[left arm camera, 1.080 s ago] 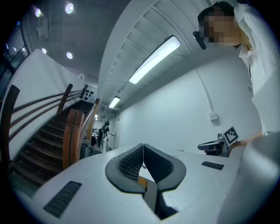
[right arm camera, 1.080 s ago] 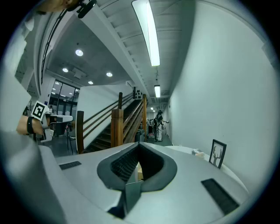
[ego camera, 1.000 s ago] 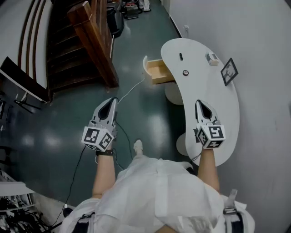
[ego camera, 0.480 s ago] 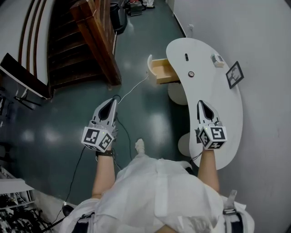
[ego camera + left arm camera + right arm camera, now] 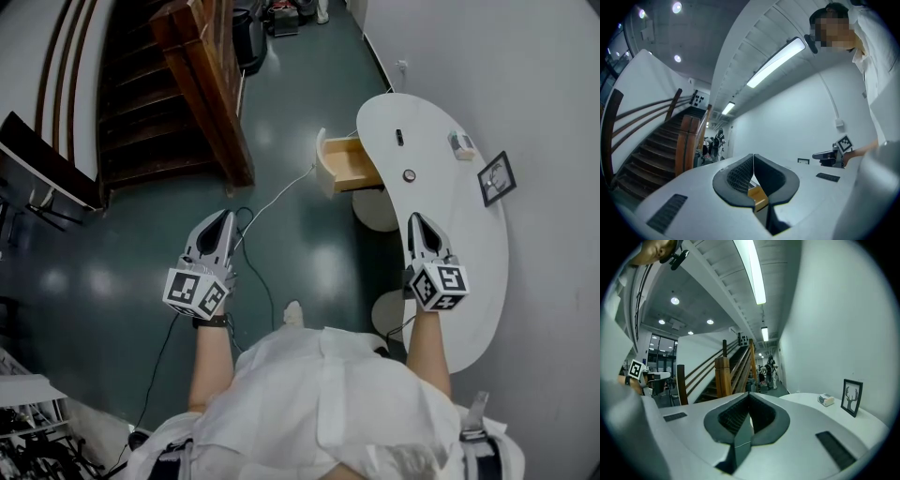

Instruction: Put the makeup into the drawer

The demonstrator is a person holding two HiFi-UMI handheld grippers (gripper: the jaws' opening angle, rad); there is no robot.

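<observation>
- The left gripper (image 5: pixel 225 217) is over the dark floor (image 5: pixel 300 253), its jaws pressed together on nothing.
- The right gripper (image 5: pixel 414 219), also closed and empty, is above the white table (image 5: pixel 473 248).
- Farther along the tabletop lie a round makeup piece (image 5: pixel 409 175) and a slim makeup piece (image 5: pixel 399 137), both outside the open wooden drawer (image 5: pixel 354 165).
- A small box (image 5: pixel 461 142) and a picture frame (image 5: pixel 495 178) sit on the wall side.
</observation>
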